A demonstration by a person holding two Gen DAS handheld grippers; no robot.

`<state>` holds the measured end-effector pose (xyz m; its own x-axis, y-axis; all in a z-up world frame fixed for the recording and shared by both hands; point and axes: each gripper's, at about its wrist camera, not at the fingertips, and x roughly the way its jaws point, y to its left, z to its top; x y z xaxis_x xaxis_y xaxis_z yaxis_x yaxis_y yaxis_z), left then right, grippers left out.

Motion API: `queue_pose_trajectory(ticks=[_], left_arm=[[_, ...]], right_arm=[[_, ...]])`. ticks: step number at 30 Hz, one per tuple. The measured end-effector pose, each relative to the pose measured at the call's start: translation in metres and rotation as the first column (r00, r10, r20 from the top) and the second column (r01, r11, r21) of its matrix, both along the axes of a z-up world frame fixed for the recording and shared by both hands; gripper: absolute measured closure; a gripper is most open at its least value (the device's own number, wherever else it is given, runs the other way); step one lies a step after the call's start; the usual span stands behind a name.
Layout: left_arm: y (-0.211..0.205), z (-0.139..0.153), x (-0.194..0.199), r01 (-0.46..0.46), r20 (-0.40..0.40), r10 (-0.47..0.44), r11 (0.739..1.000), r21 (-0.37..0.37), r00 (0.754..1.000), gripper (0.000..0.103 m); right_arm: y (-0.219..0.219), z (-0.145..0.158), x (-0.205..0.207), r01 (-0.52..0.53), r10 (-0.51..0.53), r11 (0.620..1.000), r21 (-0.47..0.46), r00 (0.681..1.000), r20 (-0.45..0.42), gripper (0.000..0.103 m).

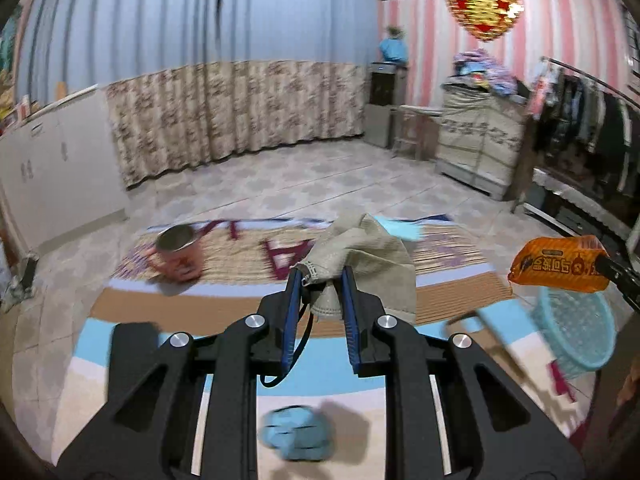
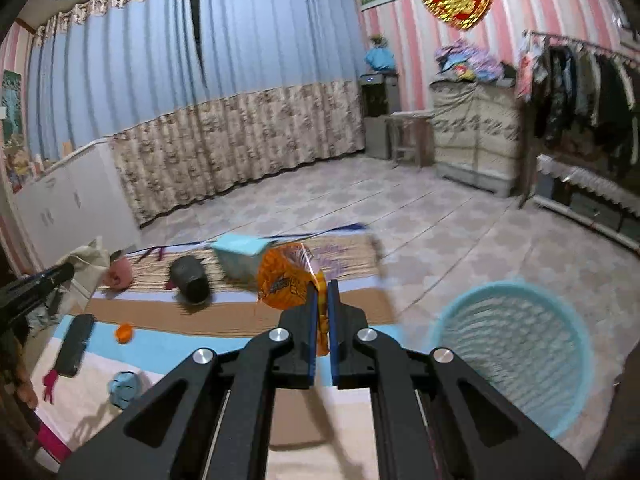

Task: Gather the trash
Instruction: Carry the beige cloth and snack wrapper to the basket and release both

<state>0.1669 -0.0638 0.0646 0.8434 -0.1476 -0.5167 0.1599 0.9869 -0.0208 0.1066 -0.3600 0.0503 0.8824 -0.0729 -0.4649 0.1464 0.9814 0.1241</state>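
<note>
My left gripper is shut on a beige cloth rag, which hangs above the striped mat. In the right wrist view the same rag shows at the far left. An orange snack wrapper is pinched in my right gripper, which is shut on it, above the mat's right part. The left wrist view shows that wrapper at the right edge. A light blue plastic basket stands on the floor to the right, also visible as the basket. A crumpled blue scrap lies on the mat below my left gripper.
On the mat lie a pink metal mug, a dark cup on its side, a pale blue box, a small orange scrap and a black phone-like slab. Curtains, white cabinets and a clothes rack line the room.
</note>
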Motion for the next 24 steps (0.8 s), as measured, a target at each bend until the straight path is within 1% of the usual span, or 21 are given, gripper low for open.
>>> queue_pose_trajectory(ticks=[2,3,5,7,10,12,15,18,20,24], left_arm=[[-0.033,0.006,-0.006,0.045,0.011,-0.045,0.999,0.015,0.999,0.084],[-0.053,0.008,-0.008,0.074,0.014,-0.075,0.997,0.016,0.997,0.084],[-0.077,0.009,-0.011,0.116,0.011,-0.116,0.993,0.003,0.993,0.084],[-0.11,0.009,-0.014,0.175,0.001,-0.175,0.984,-0.02,0.985,0.084],[-0.156,0.0,-0.018,0.247,-0.013,-0.248,0.969,-0.012,0.969,0.084],[-0.19,-0.009,-0.019,0.3,-0.027,-0.3,0.954,-0.006,0.954,0.084],[-0.224,-0.021,-0.019,0.35,-0.054,-0.351,0.937,-0.012,0.935,0.084],[-0.264,-0.037,-0.017,0.406,-0.078,-0.405,0.914,0.0,0.911,0.084],[-0.284,-0.044,-0.016,0.442,-0.093,-0.44,0.897,0.001,0.893,0.084],[-0.313,-0.06,-0.015,0.489,-0.111,-0.484,0.872,0.018,0.868,0.084]], right_arm=[[-0.031,0.008,-0.016,0.057,-0.057,0.998,-0.006,0.998,0.001,0.098],[-0.039,0.011,-0.018,0.071,-0.071,0.997,-0.008,0.997,-0.002,0.098],[-0.067,0.012,-0.028,0.113,-0.113,0.994,-0.015,0.993,-0.023,0.098],[-0.091,0.012,-0.036,0.152,-0.153,0.988,-0.037,0.987,-0.041,0.098],[-0.119,0.01,-0.045,0.198,-0.2,0.979,-0.046,0.978,-0.056,0.098],[-0.141,0.006,-0.052,0.229,-0.231,0.973,-0.04,0.971,-0.064,0.098],[-0.16,-0.001,-0.056,0.257,-0.259,0.966,-0.033,0.963,-0.077,0.098],[-0.174,-0.011,-0.056,0.277,-0.278,0.96,-0.031,0.956,-0.093,0.098],[-0.182,-0.017,-0.057,0.288,-0.289,0.957,-0.026,0.952,-0.102,0.098],[-0.199,-0.031,-0.058,0.309,-0.308,0.951,-0.009,0.944,-0.119,0.098]])
